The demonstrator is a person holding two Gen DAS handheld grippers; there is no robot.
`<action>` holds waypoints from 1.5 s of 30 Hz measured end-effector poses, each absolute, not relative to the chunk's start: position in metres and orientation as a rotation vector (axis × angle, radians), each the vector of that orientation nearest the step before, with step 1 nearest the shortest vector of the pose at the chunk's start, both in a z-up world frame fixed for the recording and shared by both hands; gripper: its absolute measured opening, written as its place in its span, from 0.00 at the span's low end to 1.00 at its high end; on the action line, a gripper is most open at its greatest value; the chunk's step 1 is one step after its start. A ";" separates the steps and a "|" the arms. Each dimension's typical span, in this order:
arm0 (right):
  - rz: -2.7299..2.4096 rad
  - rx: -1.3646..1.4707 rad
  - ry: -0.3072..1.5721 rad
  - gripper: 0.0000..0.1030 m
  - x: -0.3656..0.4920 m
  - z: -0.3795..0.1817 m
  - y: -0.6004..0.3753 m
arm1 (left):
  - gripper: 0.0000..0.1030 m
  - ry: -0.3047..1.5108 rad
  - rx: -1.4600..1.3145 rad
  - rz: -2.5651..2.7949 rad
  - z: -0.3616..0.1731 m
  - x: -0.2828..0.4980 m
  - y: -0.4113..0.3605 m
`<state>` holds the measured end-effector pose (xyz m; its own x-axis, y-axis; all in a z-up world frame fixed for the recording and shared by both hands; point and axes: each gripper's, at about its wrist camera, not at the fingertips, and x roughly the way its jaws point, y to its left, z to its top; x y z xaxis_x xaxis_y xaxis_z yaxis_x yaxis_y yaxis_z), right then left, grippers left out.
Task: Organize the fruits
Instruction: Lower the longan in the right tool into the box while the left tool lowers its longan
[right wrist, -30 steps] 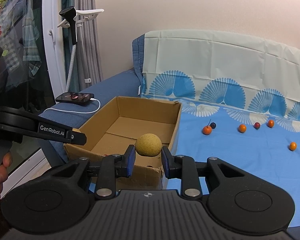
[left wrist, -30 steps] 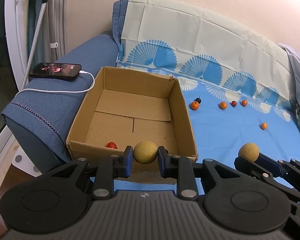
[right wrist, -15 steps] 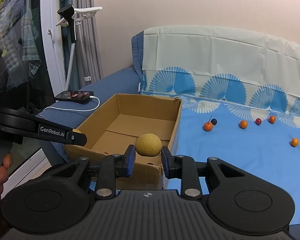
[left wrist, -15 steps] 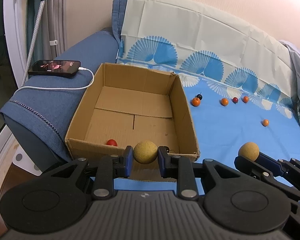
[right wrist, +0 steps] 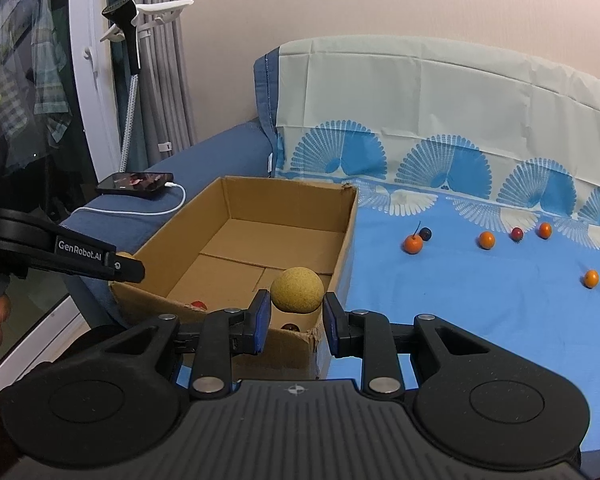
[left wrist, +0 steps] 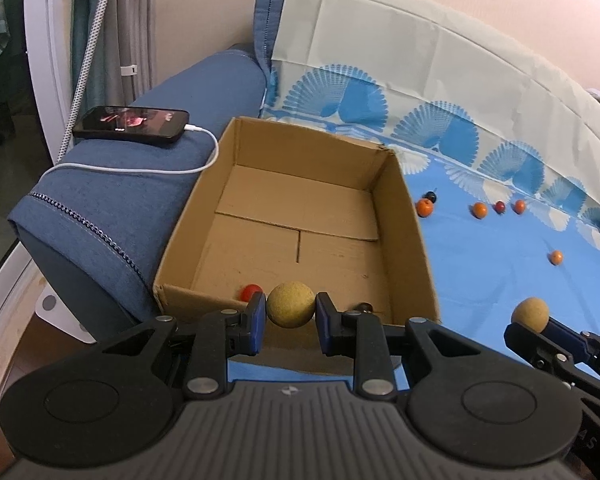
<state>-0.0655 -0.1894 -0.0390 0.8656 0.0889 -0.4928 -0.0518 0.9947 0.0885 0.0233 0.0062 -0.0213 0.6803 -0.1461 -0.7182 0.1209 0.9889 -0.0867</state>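
An open cardboard box (left wrist: pixel 416 240) (right wrist: pixel 344 236) sits on the sofa's blue cloth. A red fruit (left wrist: pixel 251 291) (right wrist: pixel 198 305) and a dark fruit (left wrist: pixel 364 305) (right wrist: pixel 290 327) lie at the box's near wall. My left gripper (left wrist: pixel 291 312) is shut on a yellow round fruit (left wrist: pixel 291 309) at the box's near edge. My right gripper (right wrist: pixel 296 316) is shut on a second yellow round fruit (right wrist: pixel 297 289) above the box's near right corner; it also shows in the left wrist view (left wrist: pixel 530 314). Several small orange and dark fruits (right wrist: pixel 486 239) (left wrist: pixel 479 210) lie on the cloth to the right.
A phone (left wrist: pixel 132 119) (right wrist: pixel 135 179) with a white cable (left wrist: pixel 140 168) lies on the blue armrest left of the box. A patterned cloth covers the sofa back (right wrist: pixel 440 92). A stand with a black head (right wrist: pixel 130 64) and curtains are at the far left.
Both grippers have kept their yellow fruits. Both have moved slightly, so the box sits a little lower and nearer in each view.
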 end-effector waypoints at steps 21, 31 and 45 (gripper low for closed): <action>0.151 0.032 0.590 0.28 0.036 -0.066 -0.160 | 0.28 0.890 0.039 -0.143 -0.049 0.120 0.000; 0.183 0.004 0.669 0.28 0.076 -0.097 -0.150 | 0.28 0.945 0.082 -0.132 -0.081 0.157 -0.011; 0.180 -0.025 0.737 0.29 0.097 -0.127 -0.147 | 0.28 1.005 0.120 -0.135 -0.119 0.180 -0.014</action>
<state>0.0972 -0.1466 -0.1267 0.7257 0.1546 -0.6704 -0.1720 0.9843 0.0407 0.1797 -0.0144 -0.1188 0.5289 -0.0576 -0.8468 0.1682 0.9850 0.0381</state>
